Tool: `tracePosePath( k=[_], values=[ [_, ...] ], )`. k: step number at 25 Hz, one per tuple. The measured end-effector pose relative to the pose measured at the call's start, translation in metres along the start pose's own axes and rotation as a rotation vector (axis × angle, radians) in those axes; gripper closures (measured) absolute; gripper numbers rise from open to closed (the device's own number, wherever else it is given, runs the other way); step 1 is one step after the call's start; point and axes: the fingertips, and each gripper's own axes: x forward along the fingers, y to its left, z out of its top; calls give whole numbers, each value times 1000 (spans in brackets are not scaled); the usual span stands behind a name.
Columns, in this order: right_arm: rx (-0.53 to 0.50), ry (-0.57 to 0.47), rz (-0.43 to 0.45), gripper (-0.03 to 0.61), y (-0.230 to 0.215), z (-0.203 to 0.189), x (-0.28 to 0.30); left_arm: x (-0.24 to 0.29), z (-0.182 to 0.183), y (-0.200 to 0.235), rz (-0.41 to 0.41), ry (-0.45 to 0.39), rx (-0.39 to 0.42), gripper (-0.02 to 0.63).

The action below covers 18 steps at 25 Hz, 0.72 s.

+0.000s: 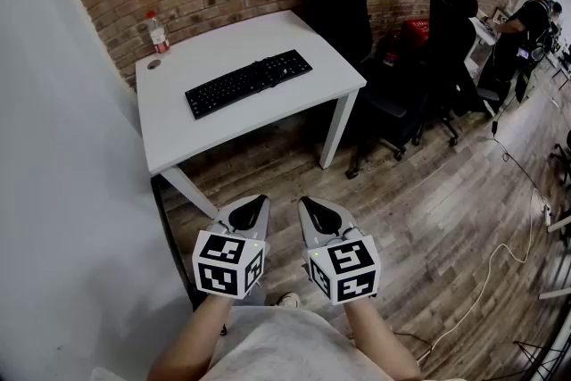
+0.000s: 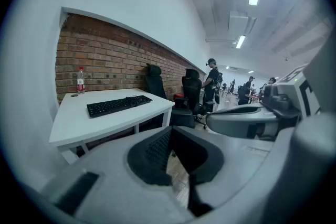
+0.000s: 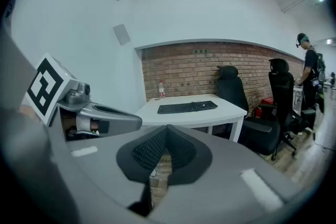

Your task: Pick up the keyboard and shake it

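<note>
A black keyboard (image 1: 249, 82) lies across the middle of a white table (image 1: 178, 129) by the brick wall; it also shows in the left gripper view as the keyboard (image 2: 118, 105) and in the right gripper view as the keyboard (image 3: 187, 107). My left gripper (image 1: 260, 201) and right gripper (image 1: 304, 202) hang side by side over the wooden floor, well short of the table's near edge. Both are shut with nothing between their jaws. Neither touches the keyboard.
A water bottle (image 1: 157, 32) and a small cap (image 1: 153, 63) stand at the table's far left corner. Black office chairs (image 1: 451, 40) crowd the table's right side. A person (image 1: 528, 18) stands at a desk far right. A white cable (image 1: 489, 272) runs over the floor.
</note>
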Motion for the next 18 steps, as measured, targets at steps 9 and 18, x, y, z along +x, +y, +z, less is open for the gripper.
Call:
tracePosePath(
  k=[9,18],
  values=[
    [30,2,4,566,-14,5,30,29,11,18,-25,2,-6,621],
    [31,41,-19,566,-53,24,98,94,37,66,-50,16,-34,621]
  ],
)
